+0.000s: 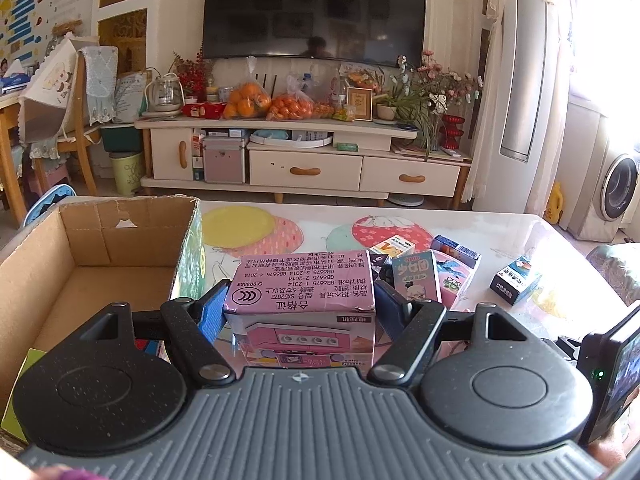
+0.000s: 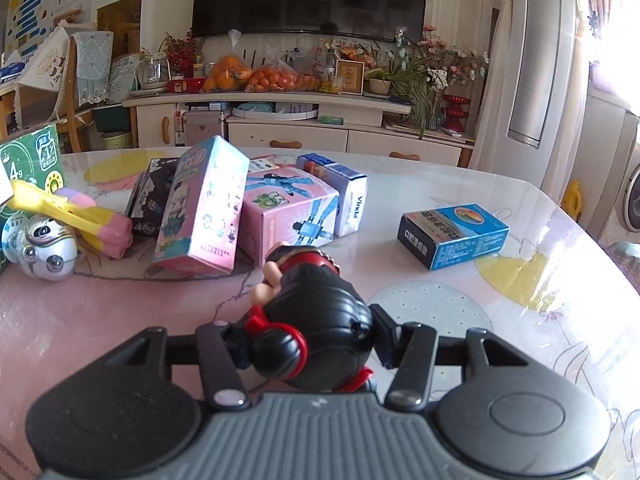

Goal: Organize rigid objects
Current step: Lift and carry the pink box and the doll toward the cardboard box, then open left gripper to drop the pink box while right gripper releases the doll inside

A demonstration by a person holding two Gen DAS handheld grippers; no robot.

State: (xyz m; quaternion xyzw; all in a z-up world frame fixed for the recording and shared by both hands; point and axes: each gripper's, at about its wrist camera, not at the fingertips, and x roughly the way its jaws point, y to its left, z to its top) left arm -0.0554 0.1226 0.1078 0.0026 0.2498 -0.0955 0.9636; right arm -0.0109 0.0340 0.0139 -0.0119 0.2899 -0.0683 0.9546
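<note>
My left gripper [image 1: 300, 308] is shut on a pink toy box [image 1: 302, 284] with printed text on top, held just right of an open cardboard box [image 1: 60, 280]. My right gripper [image 2: 308, 344] is shut on a black and red toy figure [image 2: 316, 320] above the table. Several small boxes lie ahead: a pink and blue carton [image 2: 204, 208], a pink cube box [image 2: 288, 212], a white Vinda box [image 2: 340, 192] and a blue medicine box [image 2: 452, 236]. The medicine box also shows in the left wrist view [image 1: 516, 280].
A white round robot toy [image 2: 48, 252] and a yellow and pink toy [image 2: 84, 216] lie at the left of the table [image 2: 400, 280]. A green box [image 2: 32, 160] stands behind them. A TV cabinet [image 1: 304, 160] stands beyond the table's far edge.
</note>
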